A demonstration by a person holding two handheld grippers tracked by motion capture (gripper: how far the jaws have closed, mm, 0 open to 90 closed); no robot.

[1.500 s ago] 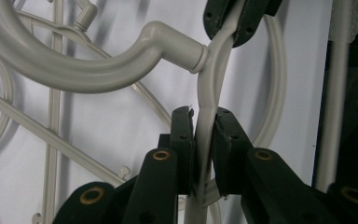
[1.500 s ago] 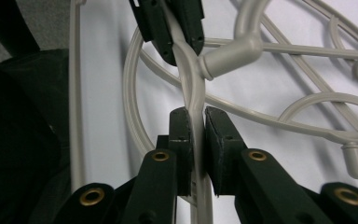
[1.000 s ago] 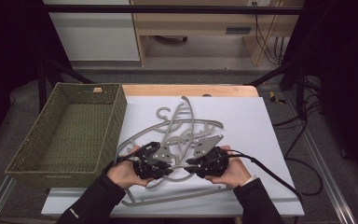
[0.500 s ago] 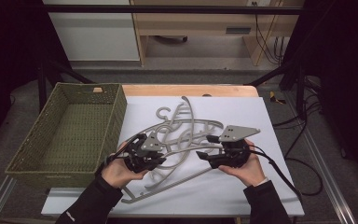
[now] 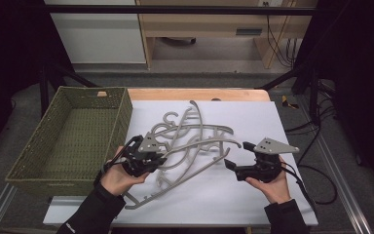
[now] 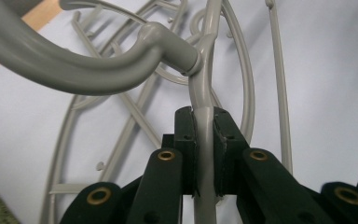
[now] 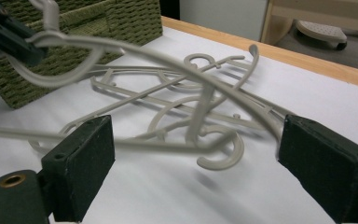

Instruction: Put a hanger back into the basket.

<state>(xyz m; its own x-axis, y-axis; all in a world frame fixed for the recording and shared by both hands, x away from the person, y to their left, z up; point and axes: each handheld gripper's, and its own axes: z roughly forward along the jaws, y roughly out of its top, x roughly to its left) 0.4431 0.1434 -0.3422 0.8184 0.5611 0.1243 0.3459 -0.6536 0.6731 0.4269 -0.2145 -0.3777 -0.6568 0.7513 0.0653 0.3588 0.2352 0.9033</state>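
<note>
Several grey plastic hangers (image 5: pixel 195 129) lie tangled on the white table top. My left gripper (image 5: pixel 159 158) is shut on the thin bar of one hanger (image 6: pixel 204 140), whose hook (image 6: pixel 74 70) curves off above the jaws. That hanger (image 7: pixel 135 53) stretches across the pile. My right gripper (image 5: pixel 237 155) is at the right of the pile; its jaws have just been opening and now stand wide. In the right gripper view the pads (image 7: pixel 81 161) press on nothing, and the hanger's arm ends just ahead of the right gripper (image 7: pixel 196 140).
A green woven basket (image 5: pixel 73 136) stands at the left of the table, close to my left hand. The white sheet (image 5: pixel 253 117) covers a wooden table top whose far edge (image 5: pixel 199 94) shows. Cables hang off the right side.
The right gripper has opened, let go of the hanger and moved right. The left gripper has moved a little left with its hanger still gripped.
</note>
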